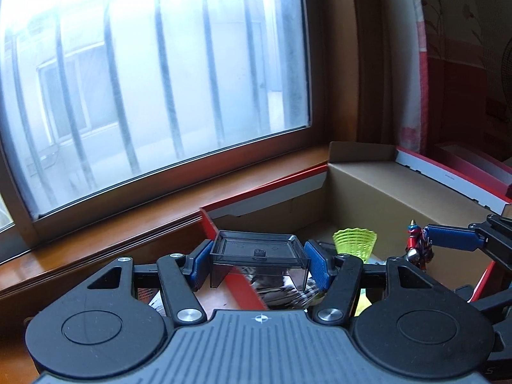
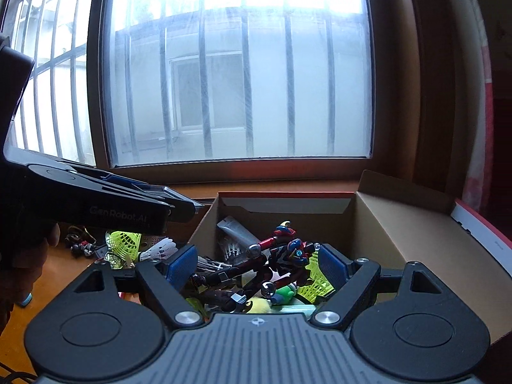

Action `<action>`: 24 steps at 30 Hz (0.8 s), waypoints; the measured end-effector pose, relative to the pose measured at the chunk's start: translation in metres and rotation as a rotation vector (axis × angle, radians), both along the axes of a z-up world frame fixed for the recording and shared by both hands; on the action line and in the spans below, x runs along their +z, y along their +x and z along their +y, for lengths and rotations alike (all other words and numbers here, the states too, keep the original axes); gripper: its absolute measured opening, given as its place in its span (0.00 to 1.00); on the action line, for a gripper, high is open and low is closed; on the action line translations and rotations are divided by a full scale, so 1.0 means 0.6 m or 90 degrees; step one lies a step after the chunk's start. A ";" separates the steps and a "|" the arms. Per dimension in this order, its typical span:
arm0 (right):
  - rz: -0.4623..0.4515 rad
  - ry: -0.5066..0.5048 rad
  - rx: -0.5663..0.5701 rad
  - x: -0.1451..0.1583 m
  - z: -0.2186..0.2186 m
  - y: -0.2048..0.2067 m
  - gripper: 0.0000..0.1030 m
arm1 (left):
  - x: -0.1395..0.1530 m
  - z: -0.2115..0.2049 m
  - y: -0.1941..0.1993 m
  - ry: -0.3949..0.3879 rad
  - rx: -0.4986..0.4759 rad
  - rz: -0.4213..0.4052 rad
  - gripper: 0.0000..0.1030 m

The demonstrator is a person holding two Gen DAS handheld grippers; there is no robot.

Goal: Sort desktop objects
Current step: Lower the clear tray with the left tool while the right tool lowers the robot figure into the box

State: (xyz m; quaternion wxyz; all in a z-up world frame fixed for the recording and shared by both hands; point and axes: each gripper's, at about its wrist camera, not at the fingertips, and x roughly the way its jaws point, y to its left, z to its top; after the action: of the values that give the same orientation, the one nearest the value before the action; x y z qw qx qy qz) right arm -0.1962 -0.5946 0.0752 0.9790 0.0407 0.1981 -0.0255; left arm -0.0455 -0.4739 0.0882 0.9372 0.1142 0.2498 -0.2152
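Blue-padded, the left gripper (image 1: 259,264) is clenched on a smoky translucent plastic tray (image 1: 257,249), held level above the near-left red rim of the open brown cardboard box (image 1: 400,192); the right gripper (image 2: 257,264) grasps a red and black toy robot figure (image 2: 281,256) between wide-set pads, over the box's cluttered floor; beneath it lie a neon-yellow plastic shuttlecock (image 2: 315,280) and other small toys; the box's far and right walls stand tall, leaving open room on its right side; left of the box, an orange wooden desk (image 2: 60,275) carries another yellow shuttlecock (image 2: 123,243) and a white one (image 2: 160,249); a barred window (image 2: 240,73) fills the far wall; "GenRobot.AI" reads on the left gripper's side.
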 end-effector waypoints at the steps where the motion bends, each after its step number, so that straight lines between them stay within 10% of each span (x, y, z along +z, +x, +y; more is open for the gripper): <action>1: 0.001 0.002 -0.005 -0.001 -0.005 -0.002 0.81 | -0.001 -0.007 0.000 0.000 -0.006 0.000 0.60; 24: 0.050 0.002 -0.060 -0.028 -0.076 0.039 0.81 | -0.043 -0.076 0.060 0.006 -0.053 0.042 0.60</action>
State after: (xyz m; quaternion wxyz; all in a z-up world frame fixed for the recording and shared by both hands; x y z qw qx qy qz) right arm -0.1726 -0.6400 0.0584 0.9681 0.0503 0.2346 -0.0727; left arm -0.0097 -0.5198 0.0626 0.9181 0.1219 0.2768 -0.2562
